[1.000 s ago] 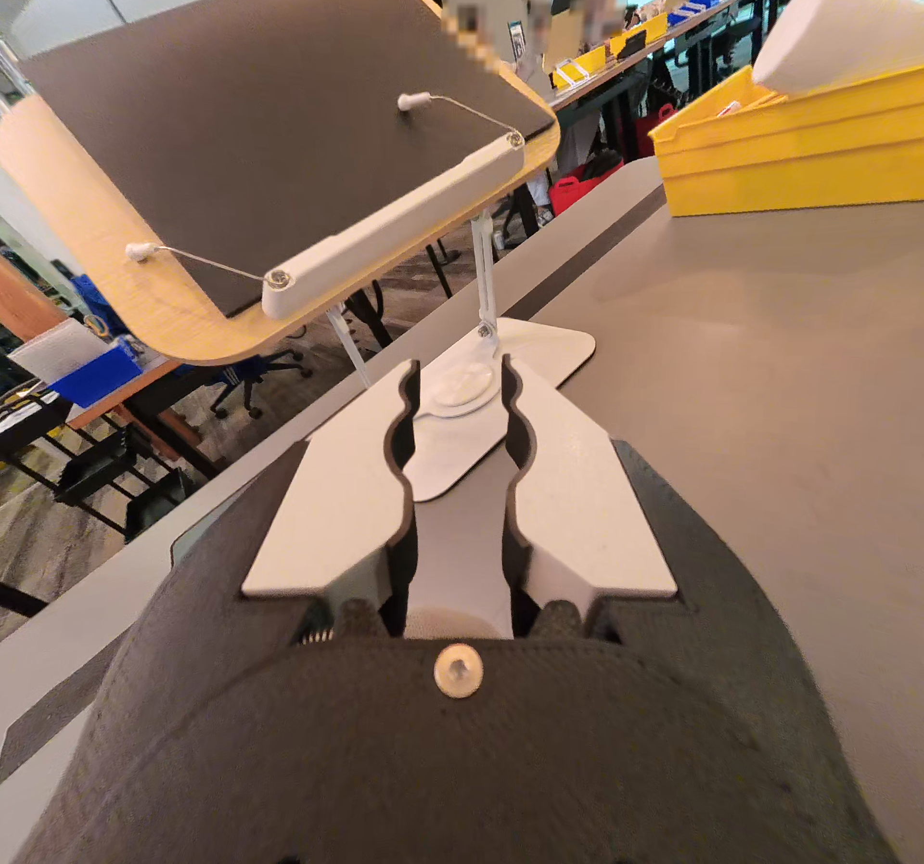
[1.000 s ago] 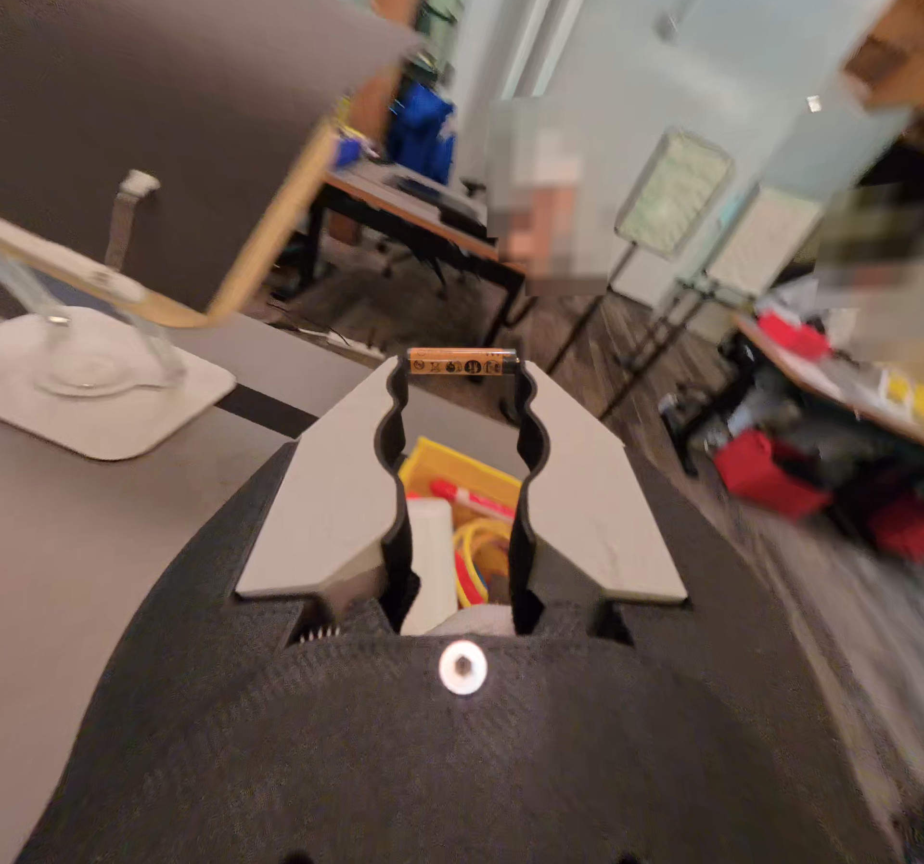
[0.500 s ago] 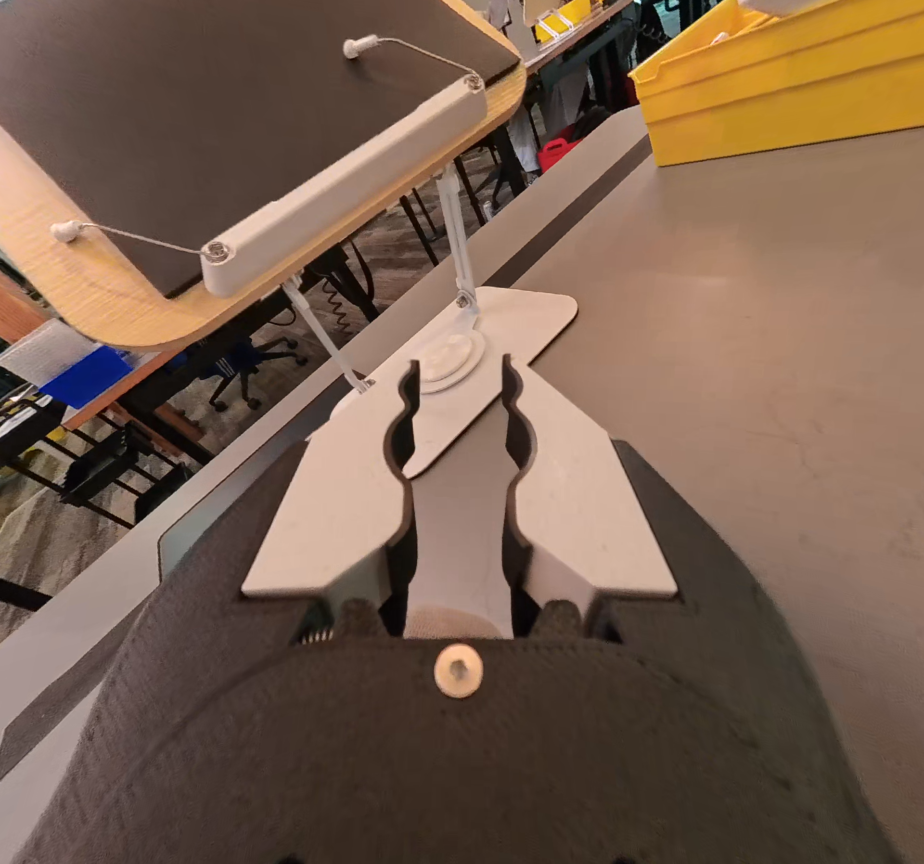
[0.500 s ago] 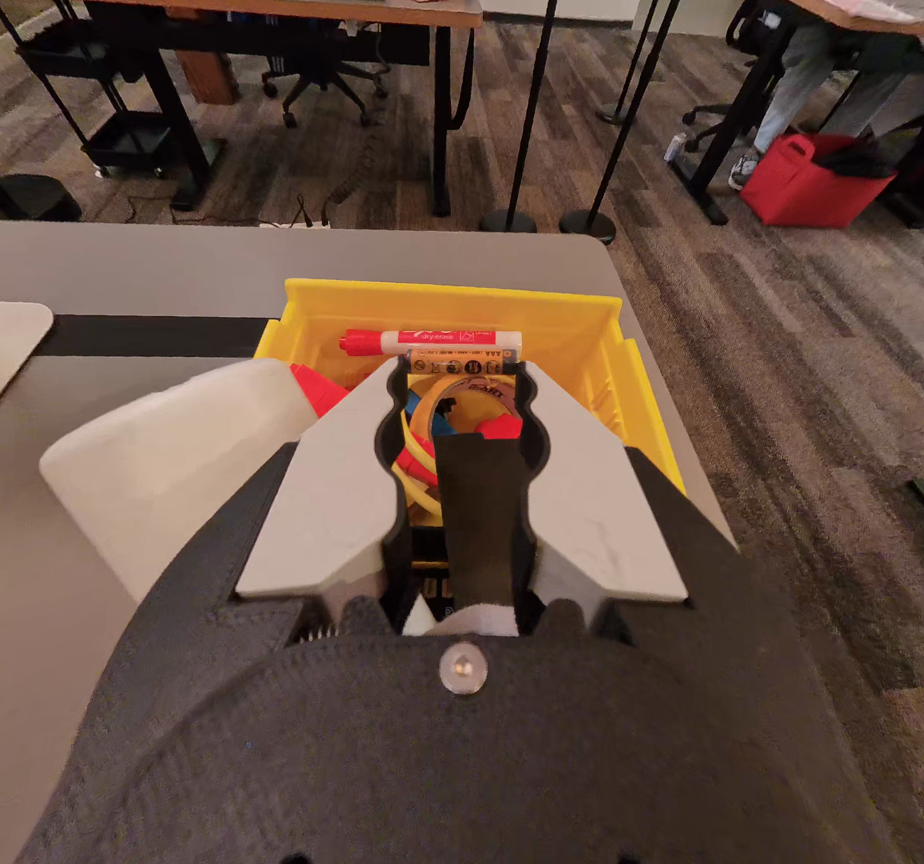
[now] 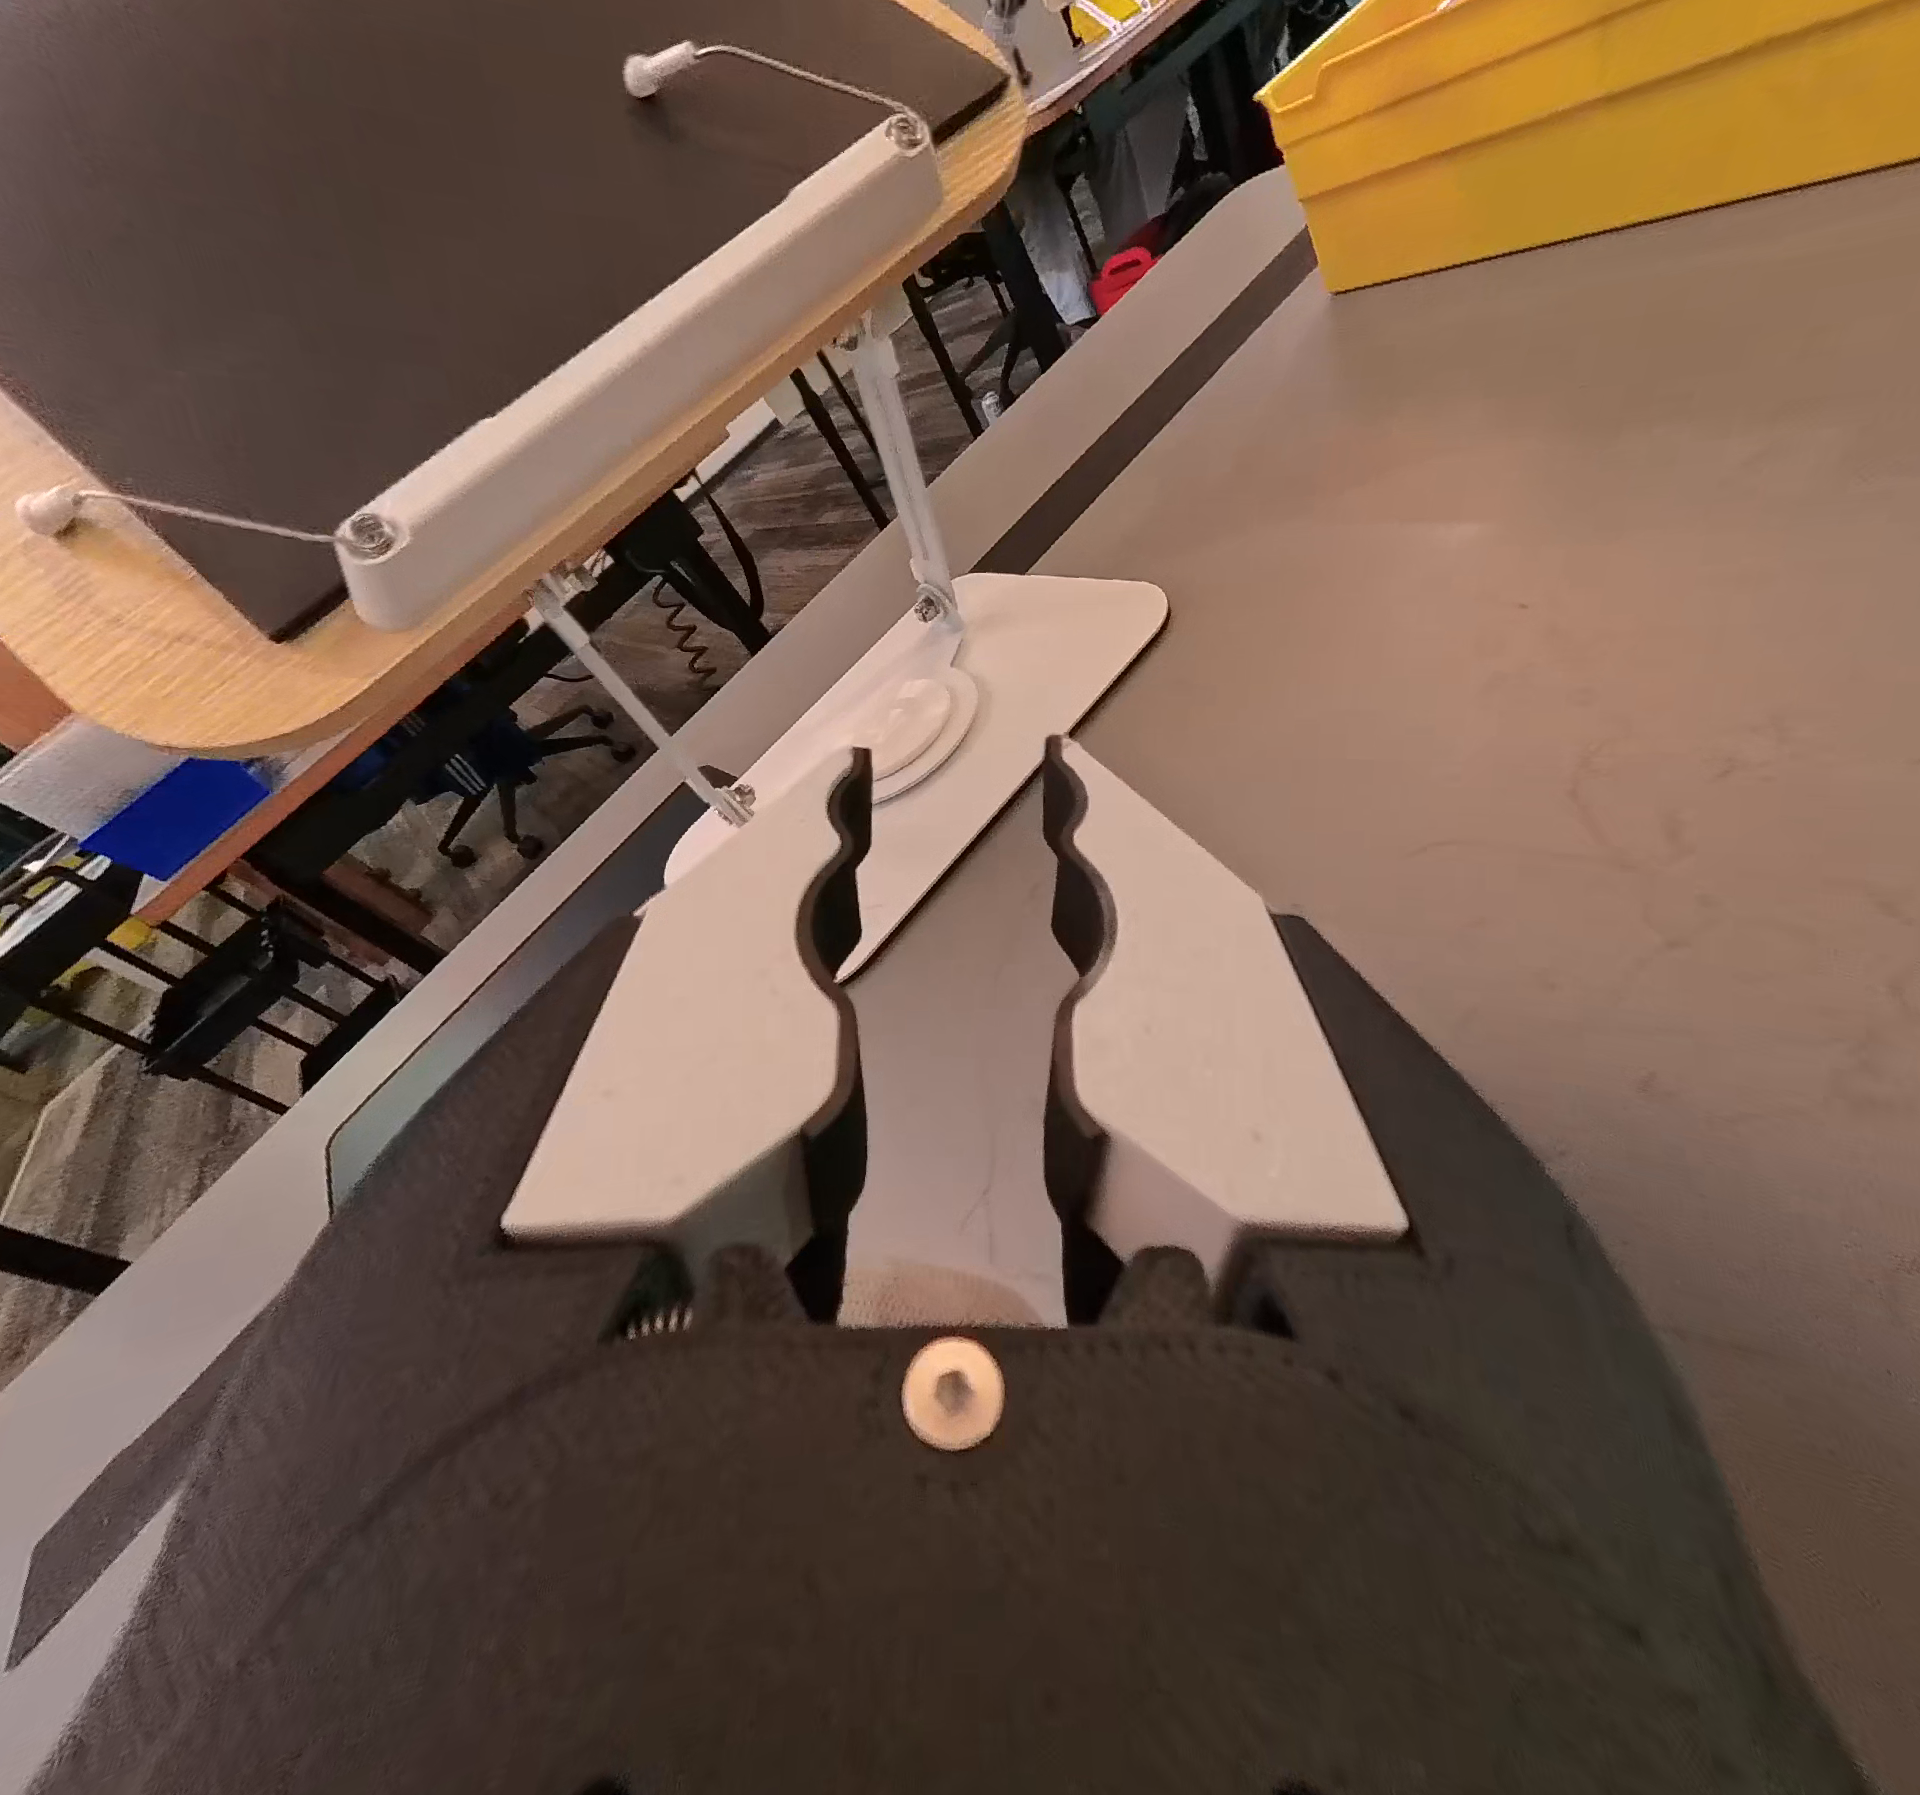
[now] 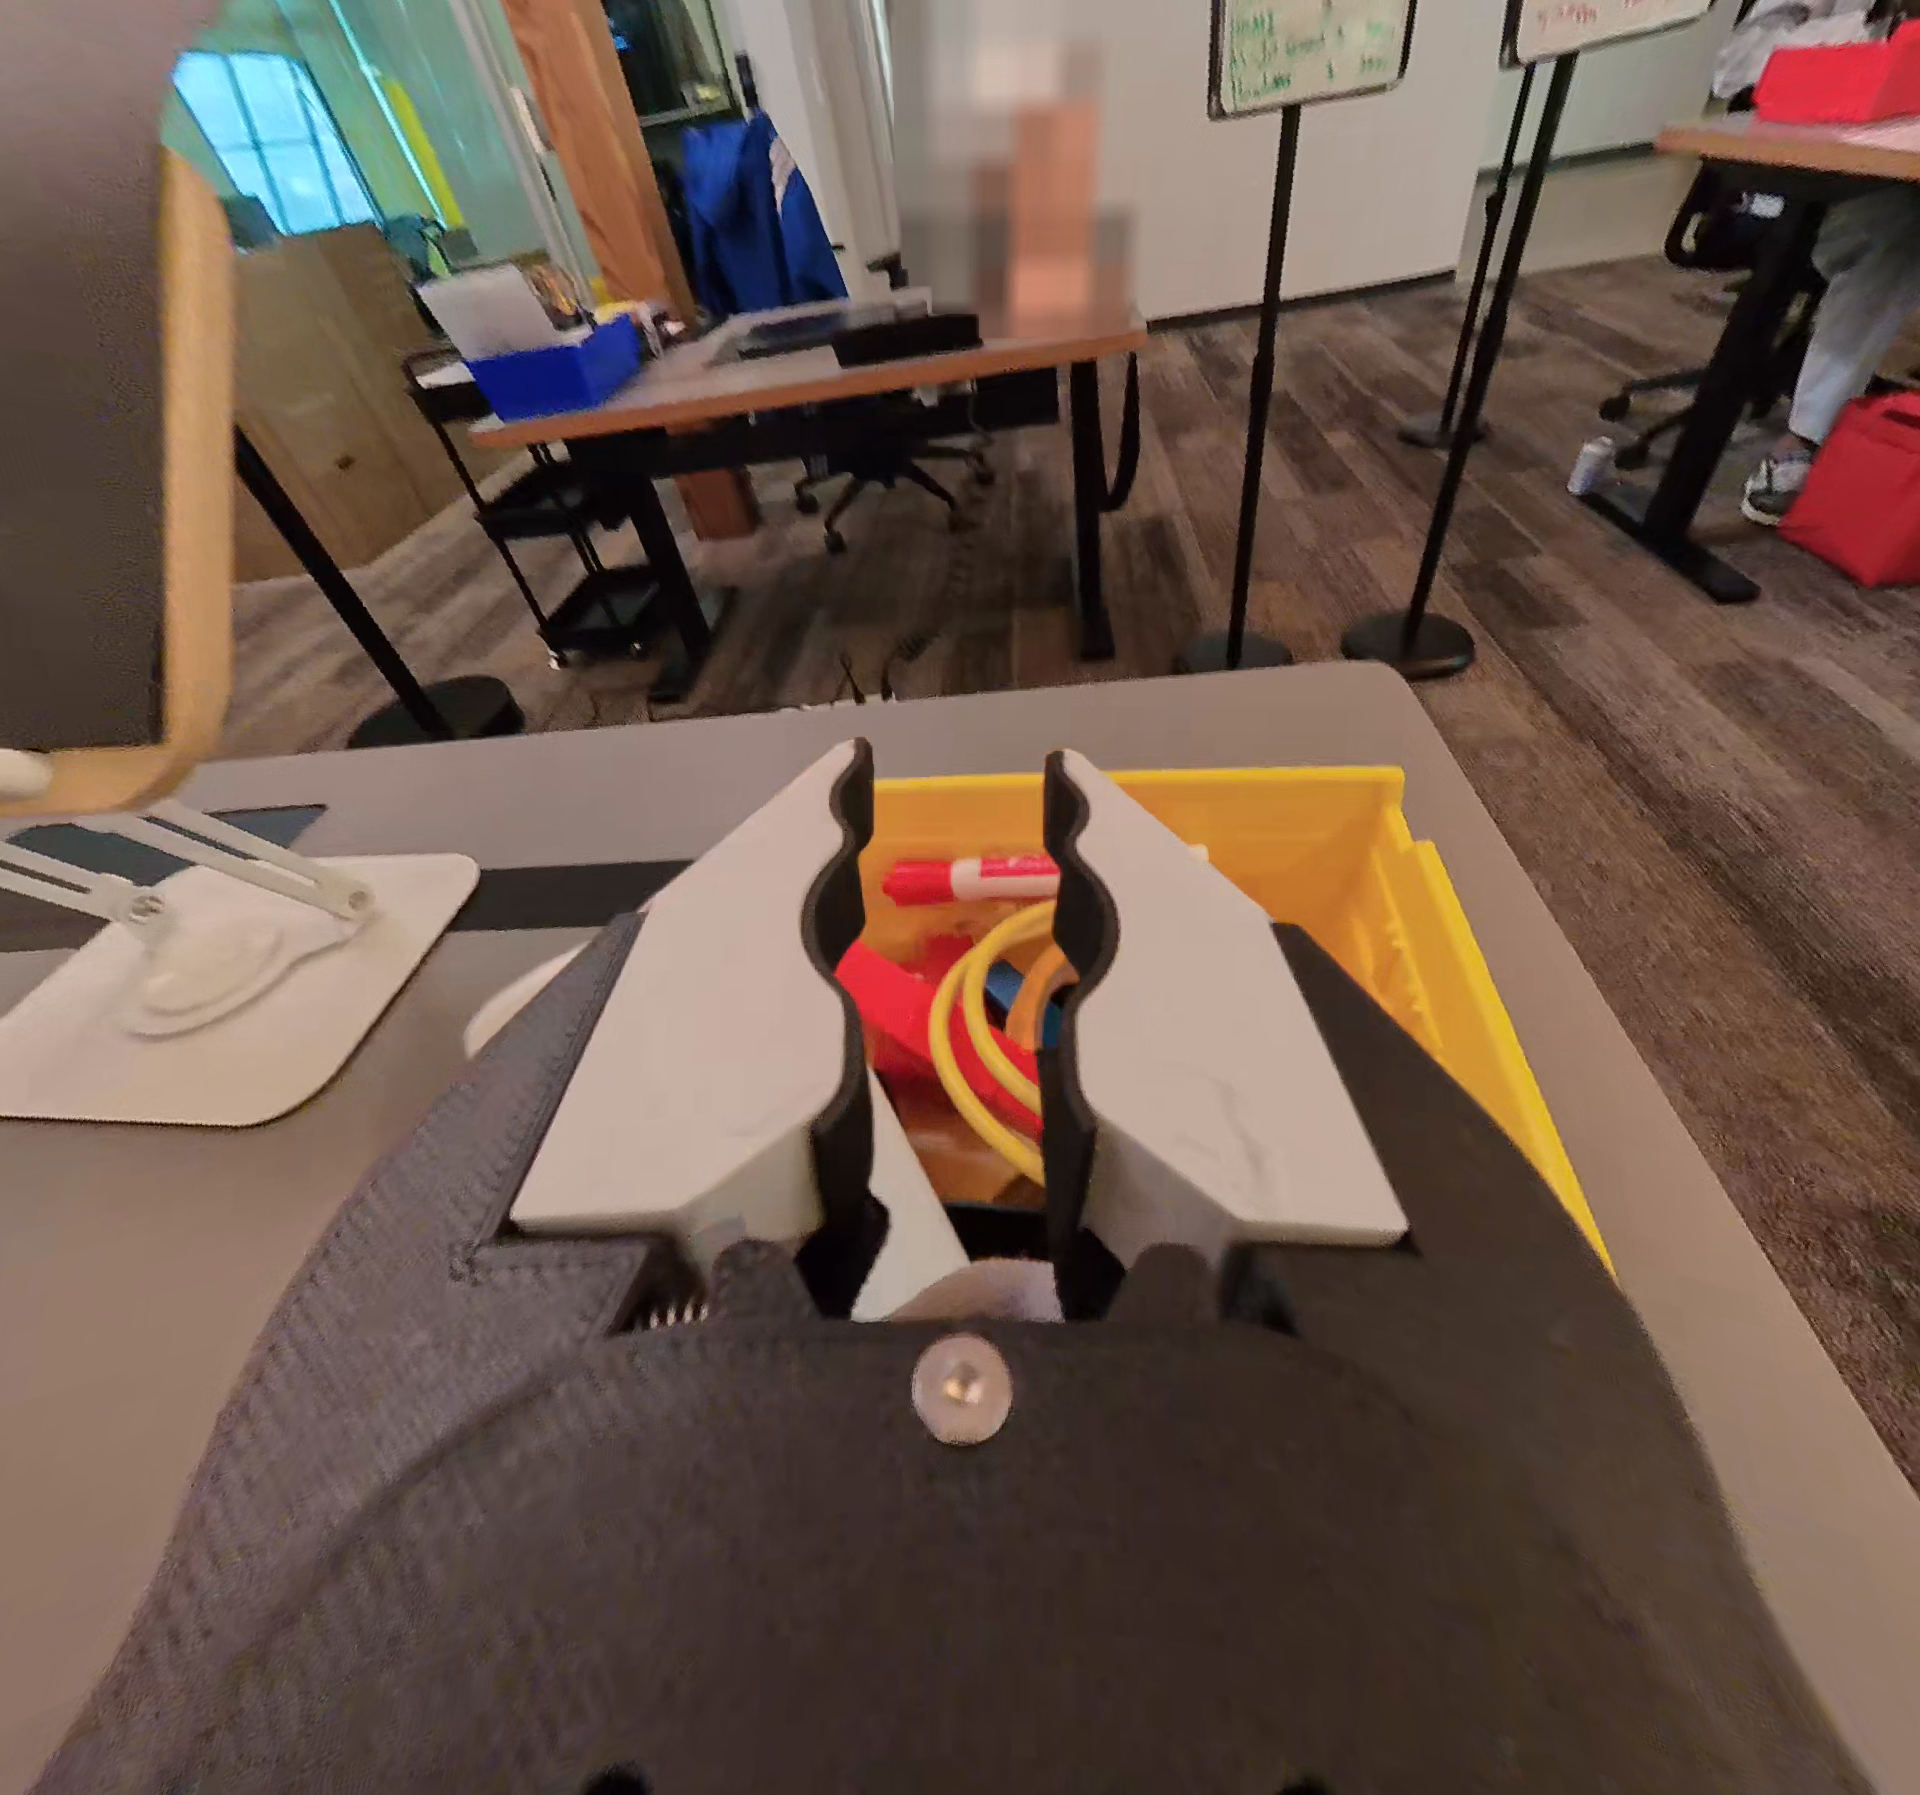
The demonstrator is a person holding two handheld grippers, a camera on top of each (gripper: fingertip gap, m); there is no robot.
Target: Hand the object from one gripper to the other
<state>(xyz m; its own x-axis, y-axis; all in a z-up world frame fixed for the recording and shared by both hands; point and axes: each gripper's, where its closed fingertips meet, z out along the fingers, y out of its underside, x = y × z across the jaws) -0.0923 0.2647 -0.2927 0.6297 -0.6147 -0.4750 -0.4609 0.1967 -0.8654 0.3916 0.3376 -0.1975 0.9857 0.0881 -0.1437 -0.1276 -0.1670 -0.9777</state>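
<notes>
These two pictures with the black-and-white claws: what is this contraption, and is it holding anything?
No robot here: a person carries a two-finger gripper in each hand, each with its own camera looking along the fingers. One picture shows the left gripper over a grey table, facing a white-based wooden book stand. The other shows the right gripper above a yellow plastic bin holding a red marker and yellow loops. Both grippers are open and empty.
</notes>
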